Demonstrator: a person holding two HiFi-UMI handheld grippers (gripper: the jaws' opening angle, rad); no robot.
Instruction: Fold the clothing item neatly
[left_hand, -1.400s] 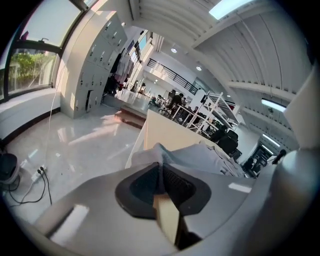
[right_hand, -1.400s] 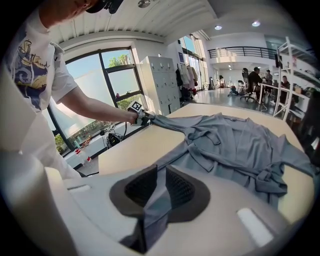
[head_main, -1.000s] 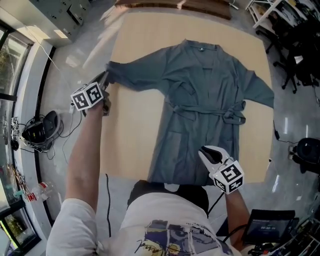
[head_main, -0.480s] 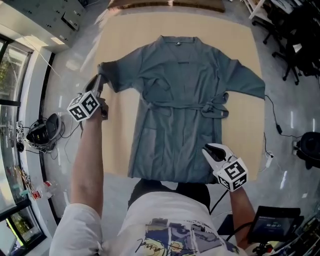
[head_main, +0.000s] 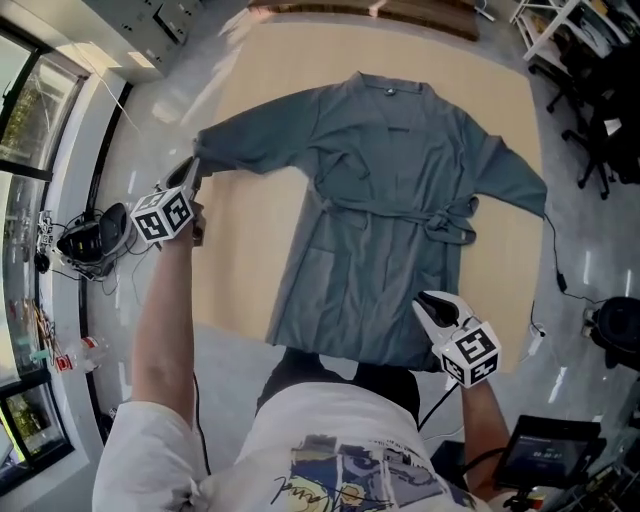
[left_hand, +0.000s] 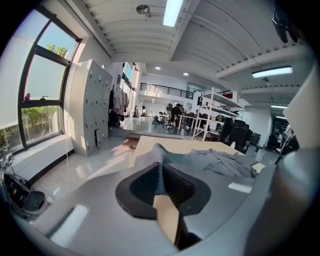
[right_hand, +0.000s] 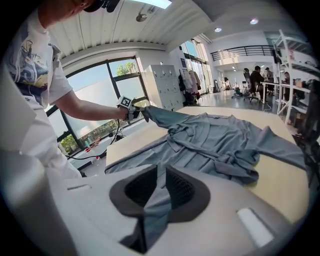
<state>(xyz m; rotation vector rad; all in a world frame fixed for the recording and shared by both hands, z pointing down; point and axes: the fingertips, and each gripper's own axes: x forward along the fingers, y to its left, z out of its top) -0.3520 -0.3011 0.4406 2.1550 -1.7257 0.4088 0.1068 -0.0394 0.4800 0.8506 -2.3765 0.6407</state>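
Note:
A grey-blue robe (head_main: 385, 200) with a tied belt (head_main: 440, 215) lies spread face up on a pale wooden table (head_main: 240, 270). My left gripper (head_main: 192, 172) is shut on the cuff of the robe's left sleeve (head_main: 250, 145) at the table's left edge; the cloth runs between its jaws (left_hand: 159, 175). At the table's near edge my right gripper (head_main: 428, 305) is shut on the robe's hem (head_main: 400, 345), with the fabric pinched in its jaws (right_hand: 160, 192). The right sleeve (head_main: 515, 180) lies stretched toward the table's right side.
The table stands on a shiny grey floor. Black chairs (head_main: 600, 110) stand at the right, cables and a dark device (head_main: 90, 240) at the left by the window. A tablet-like screen (head_main: 535, 455) sits near the lower right. Shelves and people show far back in the gripper views.
The left gripper has pulled the sleeve cuff outward to the left, stretching the sleeve straighter. The right gripper keeps its hold on the hem with little movement.

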